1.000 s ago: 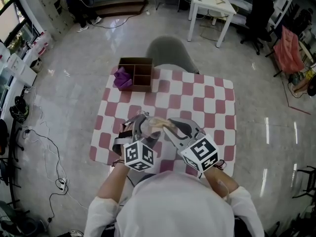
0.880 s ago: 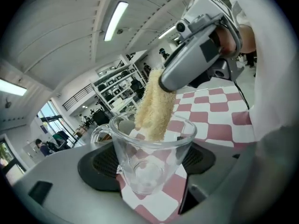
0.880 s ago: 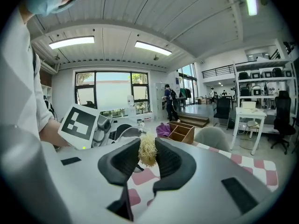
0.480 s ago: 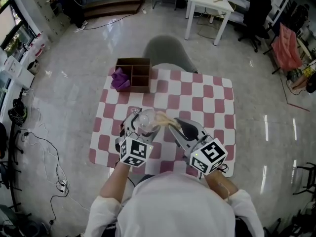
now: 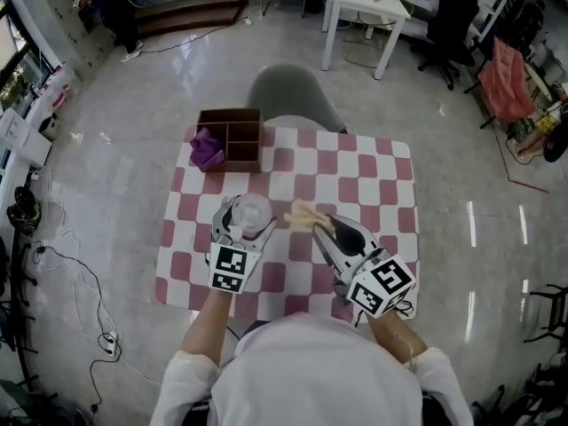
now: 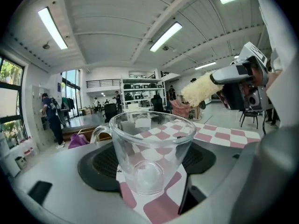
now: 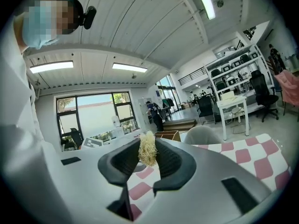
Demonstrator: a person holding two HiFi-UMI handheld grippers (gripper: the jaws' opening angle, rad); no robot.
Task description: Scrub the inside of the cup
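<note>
The left gripper (image 6: 150, 168) has its jaws clamped on the cup (image 6: 152, 148), which stands upright between the pads at centre left of the head view, above the table (image 5: 377, 180). The right gripper (image 7: 148, 161) has its jaws closed on a pale fibrous scrubber (image 7: 147, 149). The scrubber is outside the cup, just right of its rim. A box (image 5: 241, 140) holding a purple cloth (image 5: 206, 148) stands at the table's upper left.

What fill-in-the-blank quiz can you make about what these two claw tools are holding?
The left gripper is shut on a clear cup whose inside is ____.
The right gripper pinches a pale scrubber, held ____ the cup, not inside it.
The brown box on the table holds a ____ cloth.
Missing words: empty; outside; purple.
</note>
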